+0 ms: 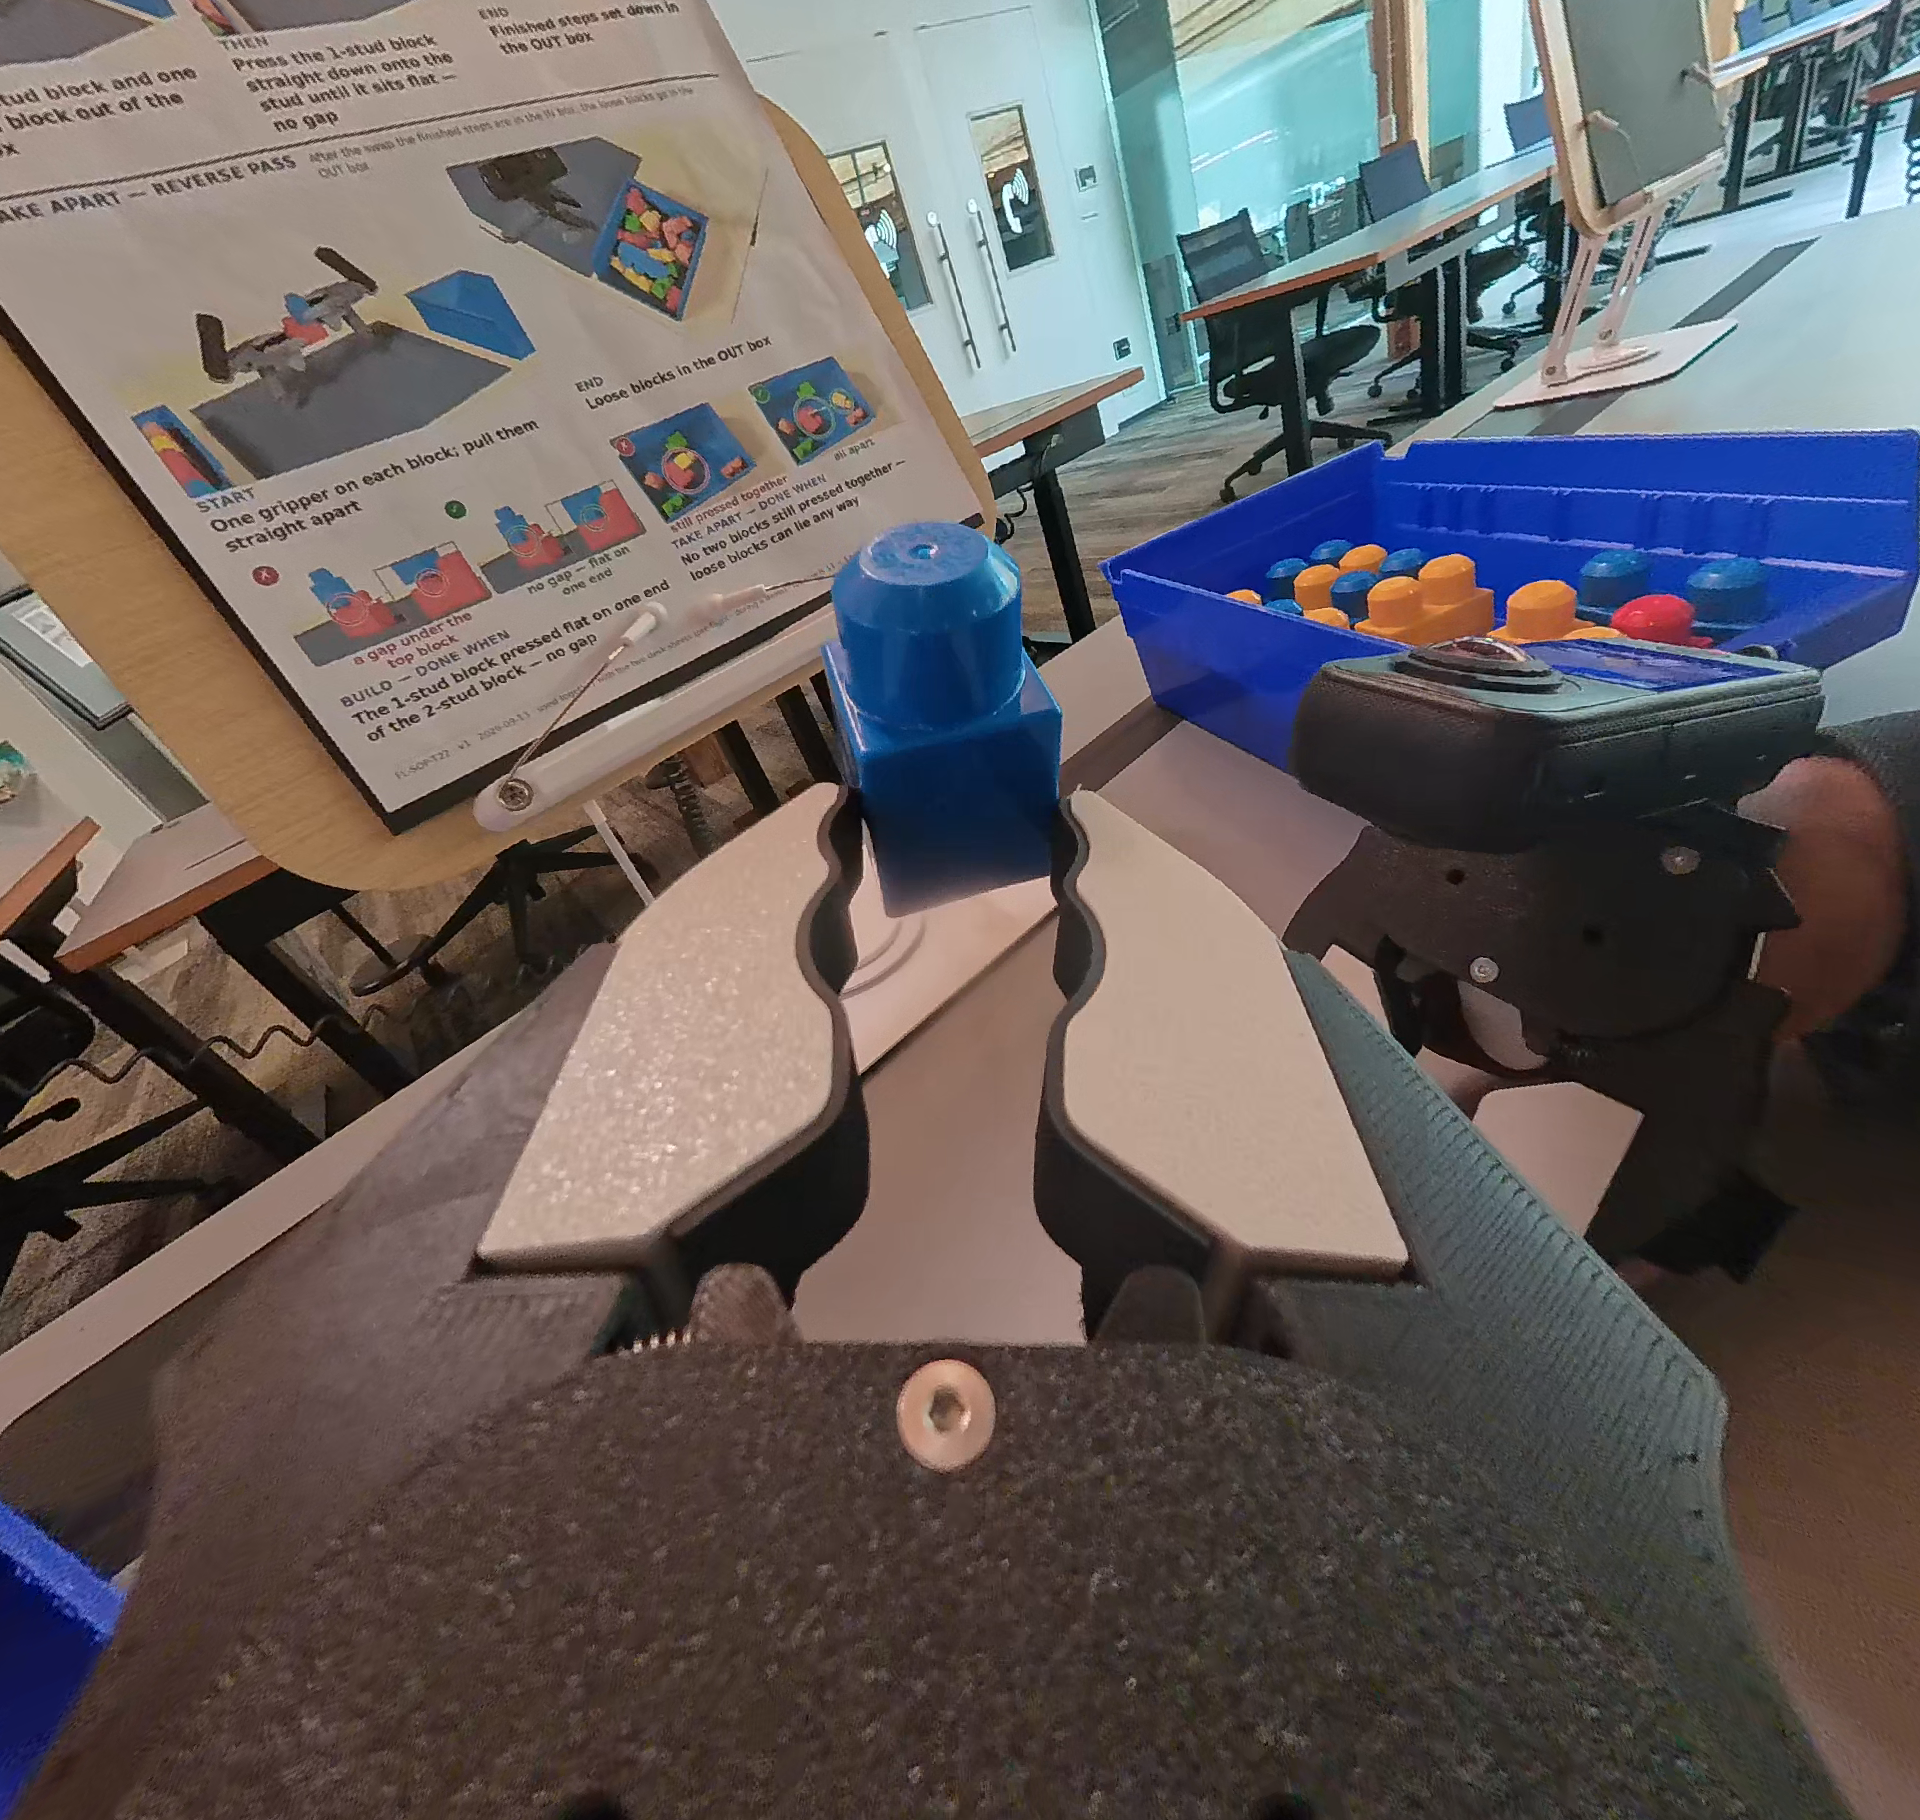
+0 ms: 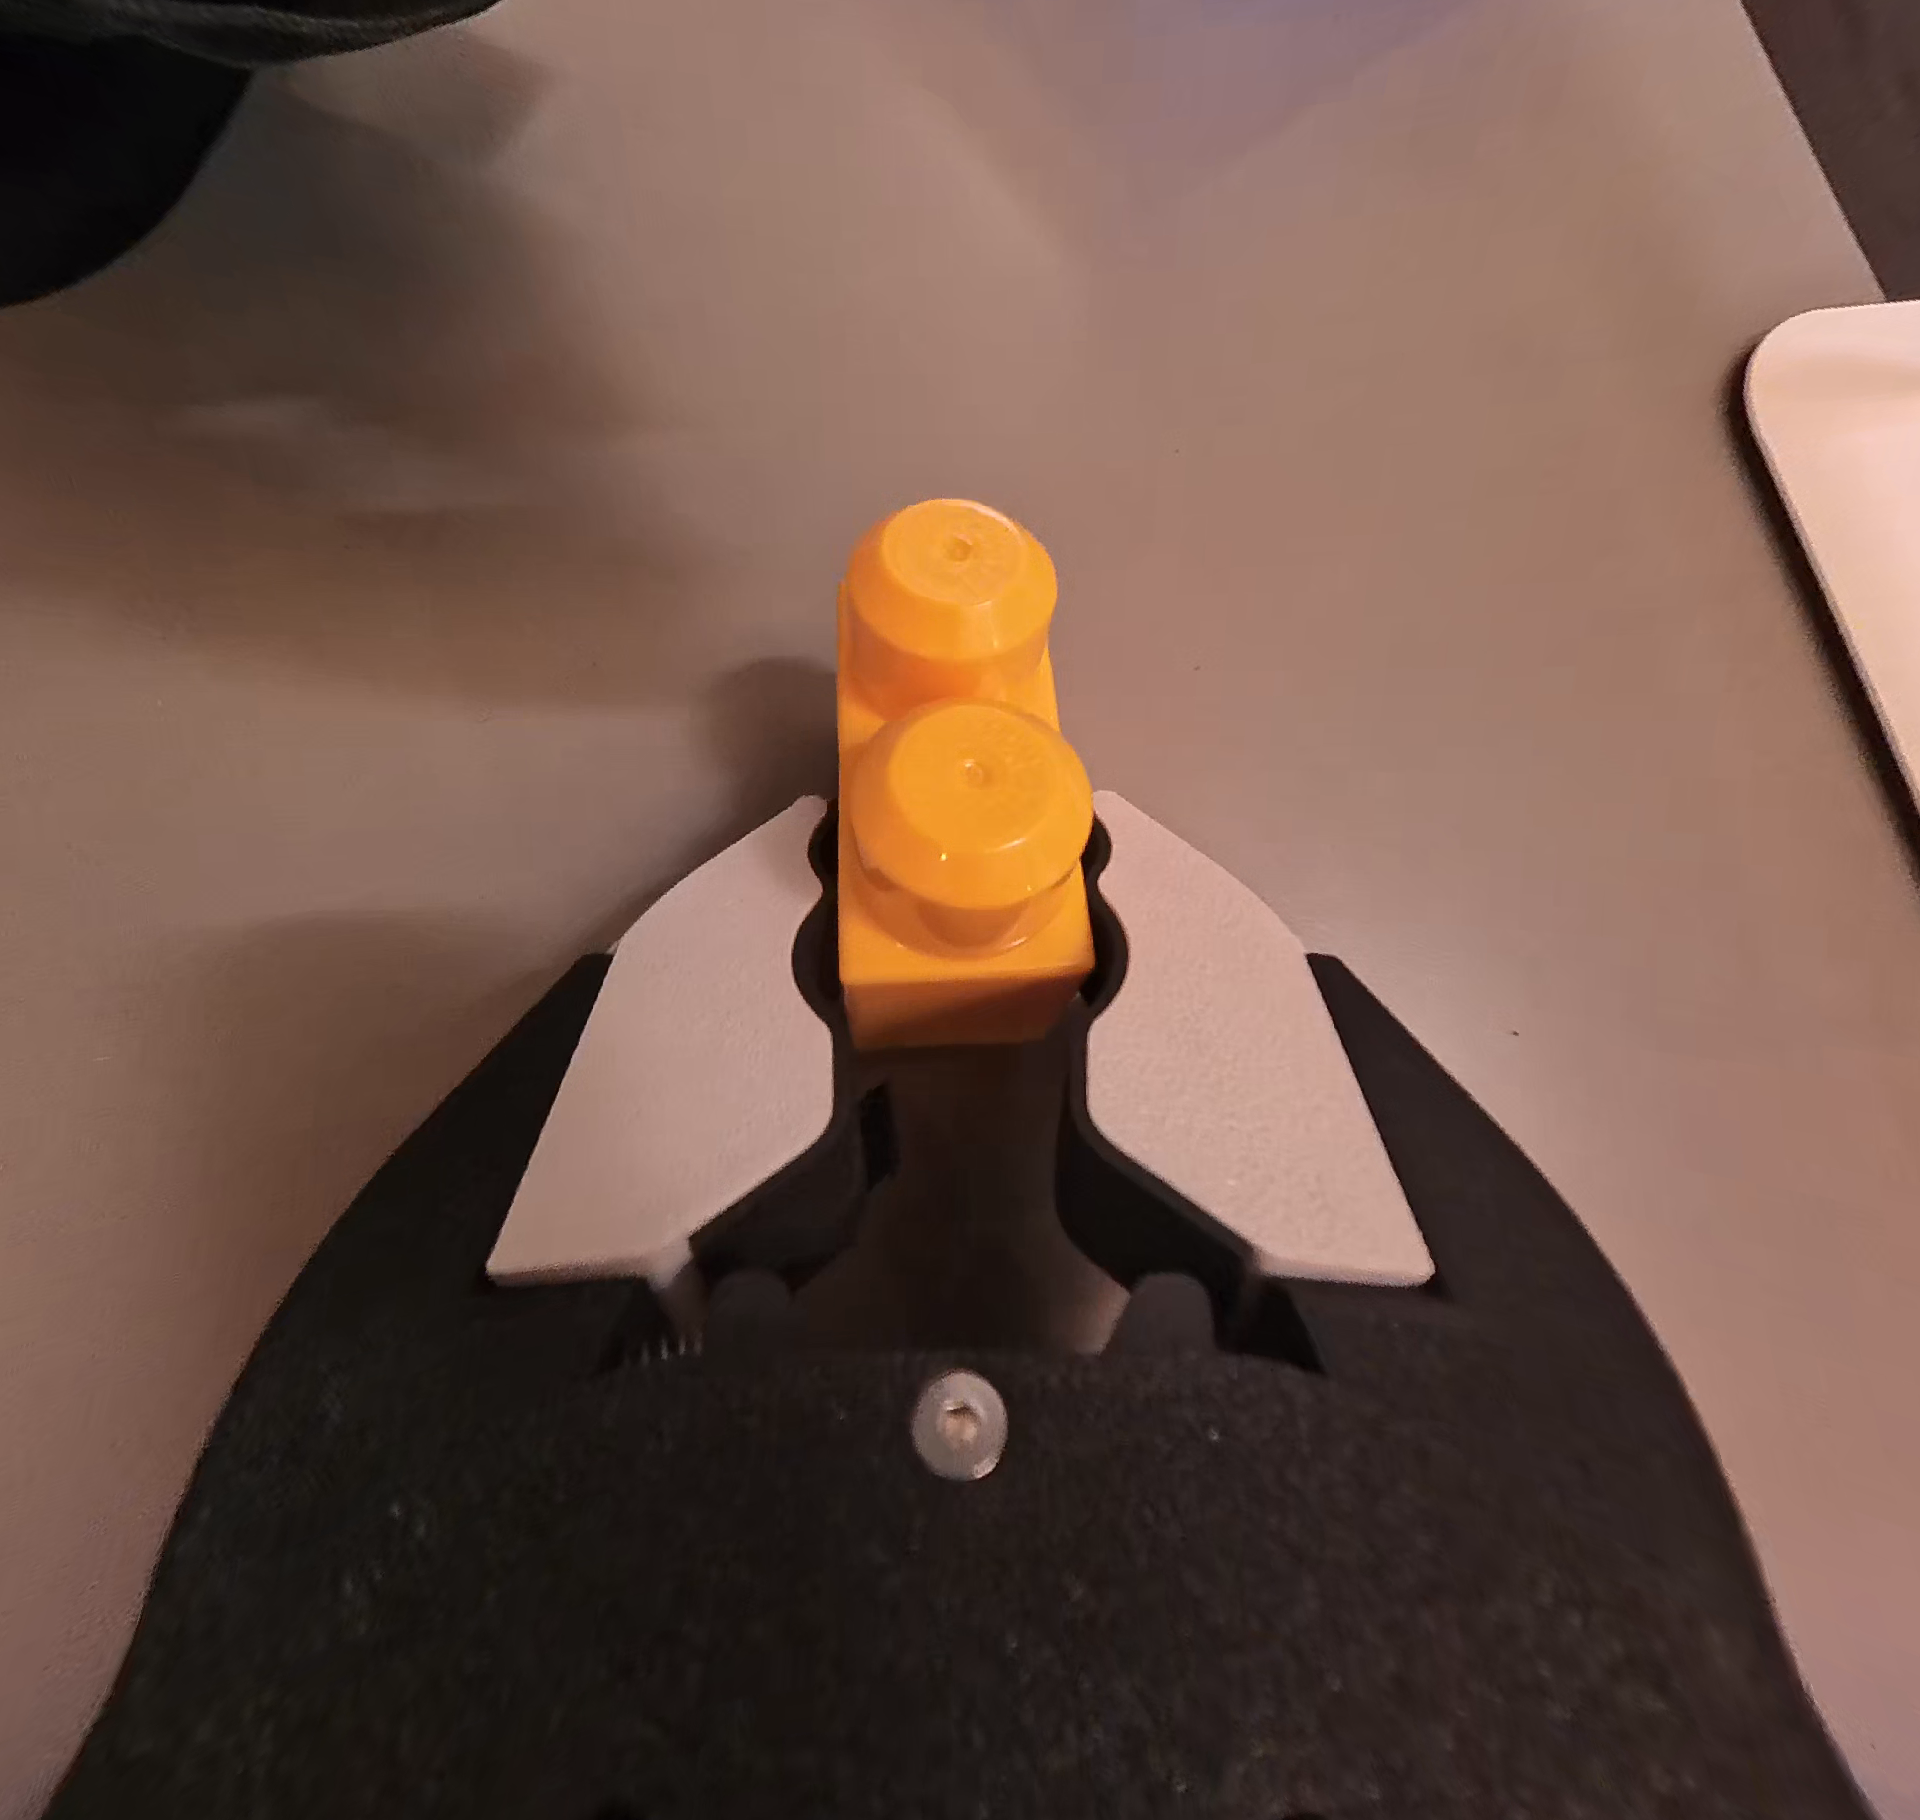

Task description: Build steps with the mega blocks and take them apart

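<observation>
My left gripper (image 1: 951, 814) is shut on a blue one-stud block (image 1: 940, 721) and holds it stud up above the grey table. My right gripper (image 2: 956, 825) is shut on an orange two-stud block (image 2: 956, 835), studs up, its far stud sticking out beyond the fingertips over the grey table (image 2: 1351, 420). The right gripper's body and camera (image 1: 1558, 783), with a hand behind it, show at the right of the left wrist view. Its fingers are hidden there.
A blue bin (image 1: 1558, 523) with several orange, blue and red blocks stands at the back right. An instruction sheet on a wooden stand (image 1: 416, 316) stands at the back left. A white sheet edge (image 2: 1849, 482) lies at the right, a dark object (image 2: 156, 25) top left. There is about 20 centimetres between the tips of the two grippers.
</observation>
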`<action>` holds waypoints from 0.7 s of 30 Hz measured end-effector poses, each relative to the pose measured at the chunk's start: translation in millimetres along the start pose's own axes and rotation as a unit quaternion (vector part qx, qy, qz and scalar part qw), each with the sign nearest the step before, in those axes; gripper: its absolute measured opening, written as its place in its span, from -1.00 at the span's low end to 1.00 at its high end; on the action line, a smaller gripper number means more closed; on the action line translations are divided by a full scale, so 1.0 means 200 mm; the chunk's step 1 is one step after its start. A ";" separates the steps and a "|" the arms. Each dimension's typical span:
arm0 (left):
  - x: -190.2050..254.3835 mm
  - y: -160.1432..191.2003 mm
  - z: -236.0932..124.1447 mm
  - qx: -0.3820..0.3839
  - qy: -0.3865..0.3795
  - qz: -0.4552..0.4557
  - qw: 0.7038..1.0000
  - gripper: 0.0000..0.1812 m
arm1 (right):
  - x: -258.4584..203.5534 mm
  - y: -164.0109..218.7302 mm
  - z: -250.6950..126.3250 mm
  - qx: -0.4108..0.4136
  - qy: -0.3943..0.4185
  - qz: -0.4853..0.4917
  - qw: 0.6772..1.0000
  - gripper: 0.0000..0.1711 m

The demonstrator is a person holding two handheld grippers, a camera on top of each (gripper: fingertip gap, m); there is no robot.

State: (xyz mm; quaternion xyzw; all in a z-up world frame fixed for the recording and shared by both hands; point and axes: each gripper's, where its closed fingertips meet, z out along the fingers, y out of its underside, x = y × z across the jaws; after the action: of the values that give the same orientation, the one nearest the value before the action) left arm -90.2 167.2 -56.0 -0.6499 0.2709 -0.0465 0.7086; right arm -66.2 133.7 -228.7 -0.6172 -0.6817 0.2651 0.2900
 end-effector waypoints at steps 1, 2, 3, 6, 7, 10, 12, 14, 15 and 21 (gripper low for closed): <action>0.00 0.00 0.00 -0.001 0.000 0.000 1.000 -0.61 | 0.00 0.00 0.00 0.000 -0.001 -0.002 1.000 -0.50; 0.00 0.00 0.00 -0.001 0.000 0.000 1.000 -0.61 | 0.00 0.00 0.00 0.000 -0.001 -0.002 1.000 -0.50; 0.00 0.00 0.00 -0.001 0.000 0.000 1.000 -0.61 | 0.00 0.00 0.00 -0.001 0.000 -0.002 1.000 -0.50; 0.00 0.01 0.00 -0.002 0.001 0.001 1.000 -0.61 | 0.00 0.00 0.00 -0.003 0.001 -0.007 1.000 -0.50; 0.00 0.01 0.00 -0.002 0.001 0.001 1.000 -0.61 | 0.00 0.00 0.00 -0.002 -0.001 -0.007 1.000 -0.50; 0.00 0.01 0.00 -0.003 0.002 0.001 1.000 -0.61 | -0.02 0.00 0.00 0.001 -0.012 -0.002 1.000 -0.40; 0.00 0.01 0.00 -0.003 0.002 0.001 1.000 -0.61 | -0.02 -0.01 0.00 0.002 -0.010 -0.003 1.000 -0.38; 0.01 0.01 0.00 -0.004 0.002 0.001 1.000 -0.61 | -0.01 -0.02 -0.01 0.010 -0.005 -0.001 1.000 -0.37; 0.00 0.01 0.00 -0.005 0.002 0.003 1.000 -0.61 | 0.00 -0.04 -0.03 0.020 0.001 0.002 1.000 -0.37; 0.01 0.08 0.02 -0.027 -0.007 0.039 0.999 -0.61 | 0.14 -0.24 -0.24 0.132 0.055 0.053 0.988 -0.37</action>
State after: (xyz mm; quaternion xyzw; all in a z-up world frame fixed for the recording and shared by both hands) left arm -90.9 173.1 -70.7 -0.6579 0.2928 -0.0068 0.6938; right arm -67.6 157.5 -159.3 -0.6224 -0.5902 0.3331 0.3916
